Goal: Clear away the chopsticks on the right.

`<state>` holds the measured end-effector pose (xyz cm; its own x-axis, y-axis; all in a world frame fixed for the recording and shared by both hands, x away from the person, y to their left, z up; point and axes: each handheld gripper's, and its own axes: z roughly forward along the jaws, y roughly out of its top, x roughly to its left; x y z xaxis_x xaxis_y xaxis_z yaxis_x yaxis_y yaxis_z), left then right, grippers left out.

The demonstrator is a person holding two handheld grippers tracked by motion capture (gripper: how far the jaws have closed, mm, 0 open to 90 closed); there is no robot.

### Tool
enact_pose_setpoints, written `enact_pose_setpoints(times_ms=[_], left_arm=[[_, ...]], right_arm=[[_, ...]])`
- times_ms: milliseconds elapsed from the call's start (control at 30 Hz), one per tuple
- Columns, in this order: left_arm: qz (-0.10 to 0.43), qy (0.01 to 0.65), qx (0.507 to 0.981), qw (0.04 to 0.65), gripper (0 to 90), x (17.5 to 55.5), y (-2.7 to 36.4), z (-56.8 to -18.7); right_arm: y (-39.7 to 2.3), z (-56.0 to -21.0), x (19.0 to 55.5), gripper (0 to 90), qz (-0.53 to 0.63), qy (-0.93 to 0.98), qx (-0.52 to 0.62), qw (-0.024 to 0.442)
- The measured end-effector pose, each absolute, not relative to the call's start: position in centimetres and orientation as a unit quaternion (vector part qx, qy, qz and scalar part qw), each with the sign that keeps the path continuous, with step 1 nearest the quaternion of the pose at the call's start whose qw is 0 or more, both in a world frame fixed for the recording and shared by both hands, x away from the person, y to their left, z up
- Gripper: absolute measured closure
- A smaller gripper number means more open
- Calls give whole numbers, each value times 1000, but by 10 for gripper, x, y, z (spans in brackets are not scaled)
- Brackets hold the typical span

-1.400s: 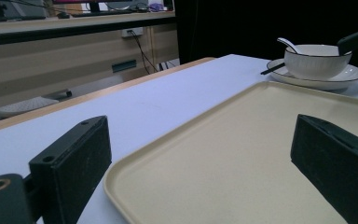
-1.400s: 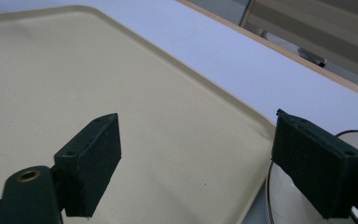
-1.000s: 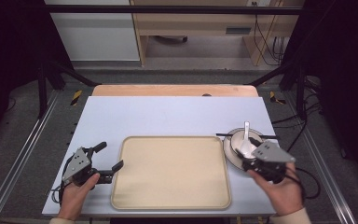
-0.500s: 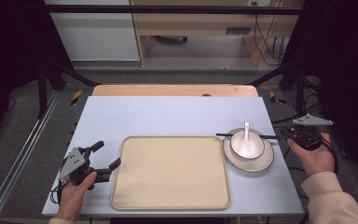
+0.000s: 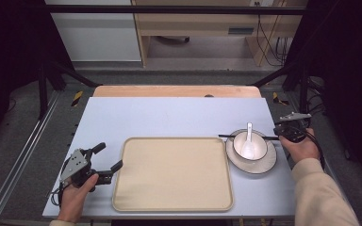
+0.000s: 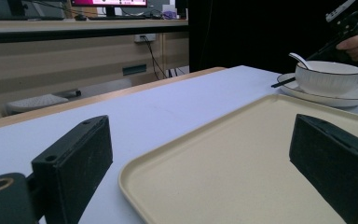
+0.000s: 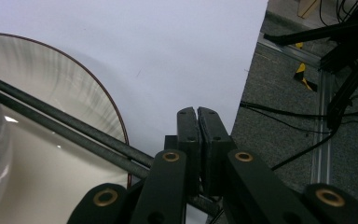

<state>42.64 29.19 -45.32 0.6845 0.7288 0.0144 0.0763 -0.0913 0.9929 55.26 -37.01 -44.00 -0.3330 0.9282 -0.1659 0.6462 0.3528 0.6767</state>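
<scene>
Chopsticks (image 5: 245, 137) lie across the plate (image 5: 268, 165); right tongs (image 5: 283, 128), just closed, pinch their ends, so lift level, clear of bowl (image 5: 250, 146). Left tongs (image 5: 109, 160) spread, idle by tray (image 5: 172, 174).

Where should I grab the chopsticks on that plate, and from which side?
Grip the chopsticks at their right ends, which overhang the plate rim clear of the bowl. Come in from the right, jaws closing across both sticks; they lie side by side and level. The right hand-held gripper there is shut, so open it first.
</scene>
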Motion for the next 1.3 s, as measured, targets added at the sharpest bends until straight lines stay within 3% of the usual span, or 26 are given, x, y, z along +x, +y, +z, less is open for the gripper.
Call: enact_pose_setpoints(times_ms=[233, 1200, 1300], left_arm=[[268, 294, 688, 606, 57, 427, 293, -453], [266, 294, 690, 606, 57, 426, 293, -453], [266, 294, 689, 606, 58, 427, 293, -453]], right_arm=[[-365, -445, 554, 876, 242, 790, 496, 267], [-361, -431, 494, 868, 256, 816, 463, 231], [-362, -426, 492, 857, 274, 810, 457, 244]])
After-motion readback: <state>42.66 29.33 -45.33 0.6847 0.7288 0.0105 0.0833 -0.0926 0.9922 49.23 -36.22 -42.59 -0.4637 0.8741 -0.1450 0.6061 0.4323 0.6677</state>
